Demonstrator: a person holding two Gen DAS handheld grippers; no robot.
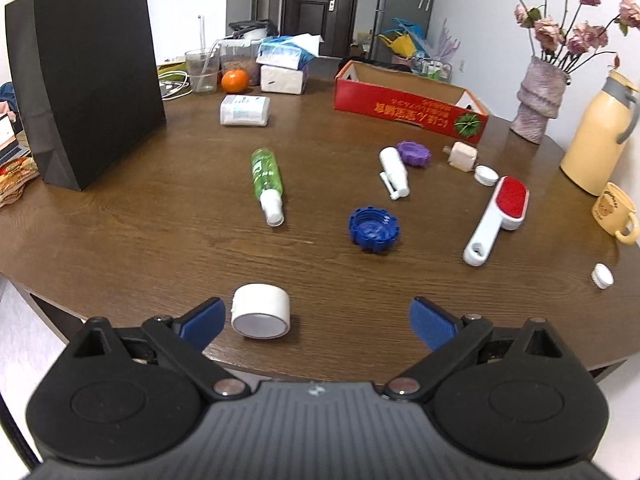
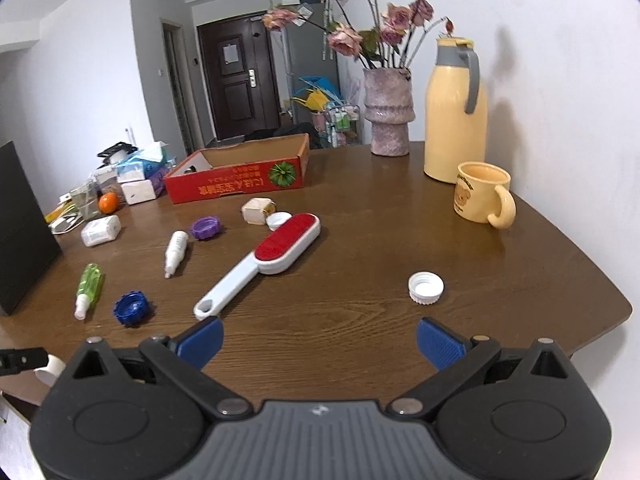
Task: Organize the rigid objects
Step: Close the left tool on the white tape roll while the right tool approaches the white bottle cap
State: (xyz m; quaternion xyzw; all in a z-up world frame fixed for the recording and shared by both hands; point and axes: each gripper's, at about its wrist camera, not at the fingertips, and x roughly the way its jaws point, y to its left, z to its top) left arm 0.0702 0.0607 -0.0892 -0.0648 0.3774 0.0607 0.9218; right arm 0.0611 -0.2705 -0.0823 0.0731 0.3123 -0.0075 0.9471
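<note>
A round brown wooden table (image 1: 160, 232) carries the loose rigid things. Counted across both views, there are two ribbed white bottle caps: one (image 2: 425, 288) lies open side up near the right edge, the other (image 2: 278, 220) lies just beside a small cream-coloured block (image 2: 256, 210). Two toothed plastic lids show, one blue (image 1: 374, 231) toward the near edge and one purple (image 1: 414, 153) farther back, just beside a white nozzle bottle (image 1: 394, 172) lying on its side. One green spray bottle with a white cap (image 1: 267, 184) lies flat near the table's middle. One white-handled lint brush with a red pad (image 1: 498, 218) lies slanted toward the right. One short white cylinder (image 1: 261, 311) lies on its side at the near edge.

Of containers, one red cardboard box (image 1: 408, 110), open at the top, stands toward the far edge; what it holds cannot be told. One yellow mug (image 2: 482, 194) stands beside a yellow thermos jug (image 2: 454, 112) at the right edge, and a mottled pink vase (image 2: 387, 112) holds dried roses. A clear glass (image 1: 201, 70) with a straw stands at the far left.

The left gripper (image 1: 316, 322) hovers over the near edge, jaws spread wide, the white cylinder just inside its left finger. The right gripper (image 2: 320, 342) also has its jaws spread, holding nothing.
</note>
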